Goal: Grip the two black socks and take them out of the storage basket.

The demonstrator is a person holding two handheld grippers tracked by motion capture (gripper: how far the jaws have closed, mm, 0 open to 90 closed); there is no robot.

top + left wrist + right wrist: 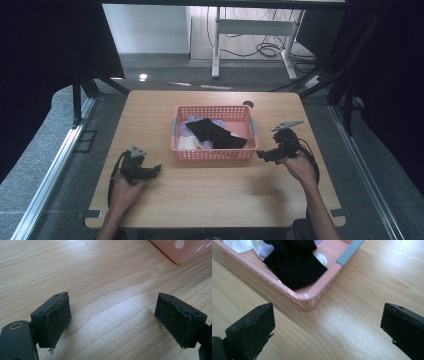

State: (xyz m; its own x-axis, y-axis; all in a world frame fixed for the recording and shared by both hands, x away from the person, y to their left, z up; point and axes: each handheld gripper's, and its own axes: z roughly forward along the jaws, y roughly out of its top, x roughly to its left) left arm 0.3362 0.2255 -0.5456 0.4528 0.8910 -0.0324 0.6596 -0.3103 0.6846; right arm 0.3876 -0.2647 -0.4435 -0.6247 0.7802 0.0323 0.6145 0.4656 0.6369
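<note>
Beside the basket (215, 155) your right gripper (261, 155) hangs with jaws spread and empty; the black cloth (215, 134) lies inside. Left gripper (156, 170) rests spread on the worktop (210, 195). Reaching low could snag the rim and shove the basket.

No readable text, labels, brands or numbers on anything in view.

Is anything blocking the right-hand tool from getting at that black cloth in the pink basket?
Only the pink basket itself: its near corner wall rises between the open right gripper and the black cloth, which lies inside, draped to the rim. Bare table lies between the fingers and the basket, so reaching over the rim looks unobstructed.
</note>
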